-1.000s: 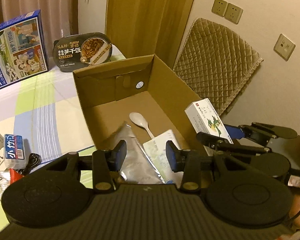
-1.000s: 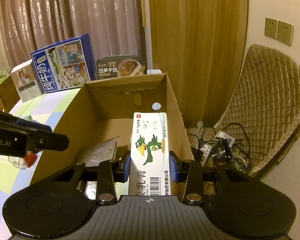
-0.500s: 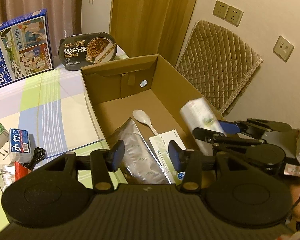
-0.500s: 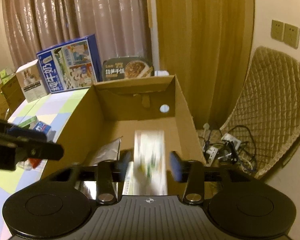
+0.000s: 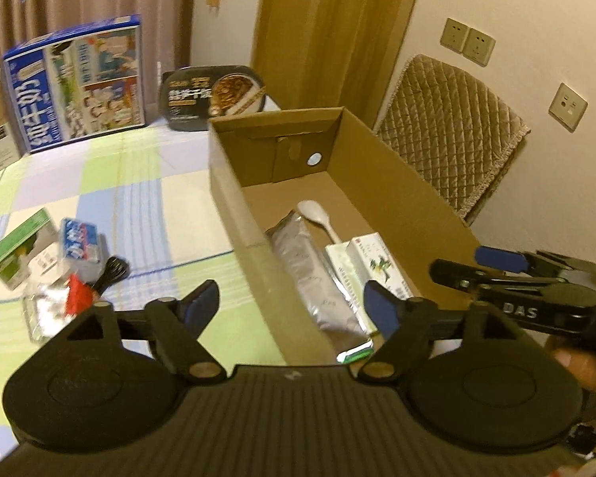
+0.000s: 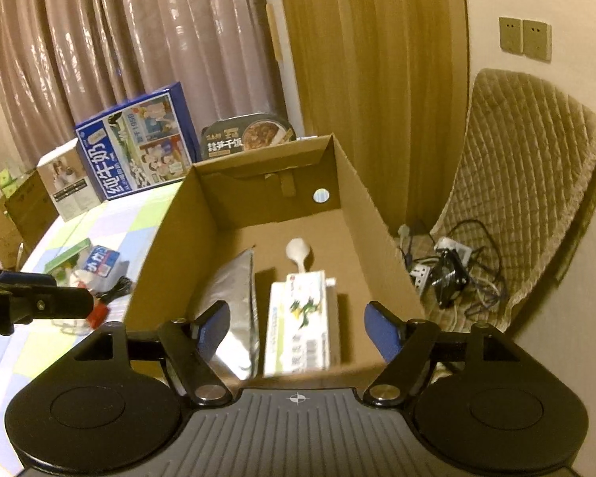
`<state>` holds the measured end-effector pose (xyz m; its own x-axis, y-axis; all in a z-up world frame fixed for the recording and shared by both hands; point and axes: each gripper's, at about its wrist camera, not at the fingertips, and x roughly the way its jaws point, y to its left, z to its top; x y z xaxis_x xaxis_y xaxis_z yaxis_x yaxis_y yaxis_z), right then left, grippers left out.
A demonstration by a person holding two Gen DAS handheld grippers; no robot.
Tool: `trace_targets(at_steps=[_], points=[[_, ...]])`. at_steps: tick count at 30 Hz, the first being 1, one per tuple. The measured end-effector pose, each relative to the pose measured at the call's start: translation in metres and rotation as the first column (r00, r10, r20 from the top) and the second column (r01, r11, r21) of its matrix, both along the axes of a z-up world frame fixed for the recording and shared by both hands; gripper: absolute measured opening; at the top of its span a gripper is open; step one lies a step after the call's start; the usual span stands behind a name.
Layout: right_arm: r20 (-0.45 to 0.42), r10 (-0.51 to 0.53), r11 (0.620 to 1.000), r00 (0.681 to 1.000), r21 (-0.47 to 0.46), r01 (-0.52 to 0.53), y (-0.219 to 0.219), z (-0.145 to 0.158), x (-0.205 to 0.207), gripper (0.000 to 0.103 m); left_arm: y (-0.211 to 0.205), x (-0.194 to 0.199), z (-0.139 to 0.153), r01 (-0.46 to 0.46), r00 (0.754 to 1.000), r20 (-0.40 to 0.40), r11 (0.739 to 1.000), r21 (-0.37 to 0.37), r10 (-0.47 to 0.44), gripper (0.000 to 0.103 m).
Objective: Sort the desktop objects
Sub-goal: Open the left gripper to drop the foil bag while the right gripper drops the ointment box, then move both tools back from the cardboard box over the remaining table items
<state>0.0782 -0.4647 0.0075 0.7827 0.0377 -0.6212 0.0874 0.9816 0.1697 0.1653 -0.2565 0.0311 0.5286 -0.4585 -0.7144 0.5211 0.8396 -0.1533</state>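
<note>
Two grippers: both hover at the near end of the cardboard box (image 6: 361,214), and nothing sits between either pair of pads.
Right gripper (image 6: 298,328): jaws have just been opening and stand spread wide over the box; the ointment carton (image 6: 300,320) lies free on the box floor below them, touching neither pad.
Left gripper (image 5: 294,304): jaws have also just been opening, spread and empty, straddling the box's near left wall.
Ointment carton: a long white rectangular pack with a green bird print and a barcode, lying flat, lengthwise along the box.
Foil pouch (image 6: 234,298): silvery, crinkled, flat, just left of the carton; whether they touch I cannot tell.
Spoon (image 6: 300,252): white plastic, its bowl toward the far wall, its handle running under or behind the carton's far end.
Box: plain brown corrugated card, open top, straight walls, a round hole in the far wall; bare floor shows at the far end and along the right wall.
Bench (image 5: 111,198): covered by a checked cloth in green, blue and white, with wide open cloth between the box and the far packs.
Loose pile: left of the box lie a green-and-white carton (image 5: 20,254), a small blue-and-white pack (image 5: 79,244), a black cable coil (image 5: 113,272) and something red, bunched close together.
Far edge: a big blue milk carton (image 5: 79,87) and a dark oval meal tray (image 5: 214,97) lean upright.
Room: pinkish curtains, a wood panel, a quilted cover on the right, tangled cables on the floor beneath.
</note>
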Motion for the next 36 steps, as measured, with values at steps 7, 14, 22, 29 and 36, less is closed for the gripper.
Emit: trace_targets(at_steps=[7,14,22,29,36], points=[[-0.003,0.016,1.000,1.000,0.003,-0.016,0.026,0.010,-0.034,0.101,0.033,-0.032,0.001,-0.046,0.999,0.028,0.999,0.017,0.046,0.096],[-0.002,0.023,1.000,1.000,0.011,-0.023,0.043,0.019,-0.066,0.101,0.063,-0.063,0.002,-0.093,0.995,0.048,0.995,0.033,0.091,0.102],[-0.009,0.031,0.999,0.999,0.009,-0.031,0.057,0.025,-0.095,0.101,0.087,-0.097,0.003,-0.141,0.988,0.076,0.989,0.033,0.138,0.102],[-0.023,0.053,0.999,0.998,0.010,-0.053,0.070,0.024,-0.108,0.101,0.111,-0.116,-0.004,-0.200,0.978,0.065,0.979,0.032,0.198,0.102],[-0.027,0.106,0.994,0.994,0.017,-0.106,0.095,0.022,-0.107,0.101,0.144,-0.128,-0.005,-0.235,0.970,0.070,0.972,0.016,0.234,0.101]])
